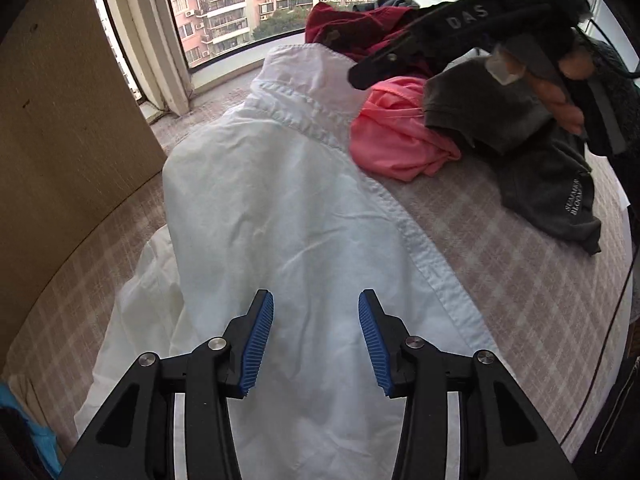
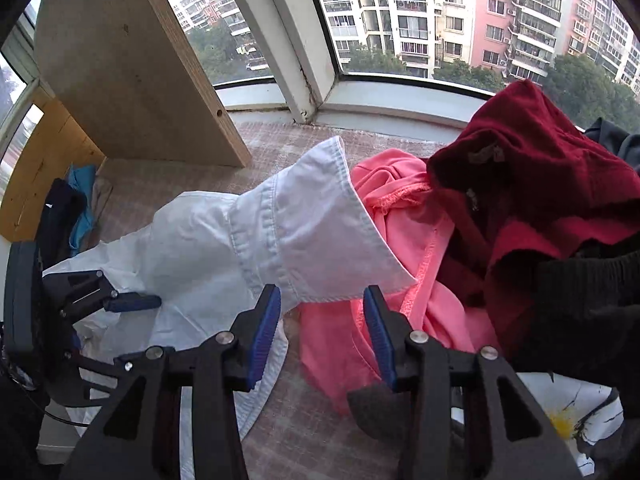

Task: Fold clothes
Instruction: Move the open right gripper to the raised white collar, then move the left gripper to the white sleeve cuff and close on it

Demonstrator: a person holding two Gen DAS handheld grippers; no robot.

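Observation:
A white shirt [image 1: 280, 208] lies spread on a checked cover [image 1: 500, 272], its collar [image 2: 320, 232] at the far end by a heap of clothes. My left gripper [image 1: 316, 312] hovers open over the shirt's body with nothing between its blue pads; in the right wrist view it [image 2: 136, 330] shows at the left over the white cloth. My right gripper [image 2: 320, 304] is open, the collar's lower edge just ahead of its fingertips. In the left wrist view the right gripper [image 1: 376, 64], held by a hand [image 1: 568, 88], hangs above the pink garment.
The heap holds a pink garment [image 2: 400, 240], a dark red one [image 2: 520, 180], an olive one [image 1: 480, 108] and a dark grey one [image 1: 560, 200]. A wooden board [image 1: 60, 120] stands at the left. Windows [image 2: 400, 20] lie behind. White flower-print cloth [image 2: 568, 412] lies lower right.

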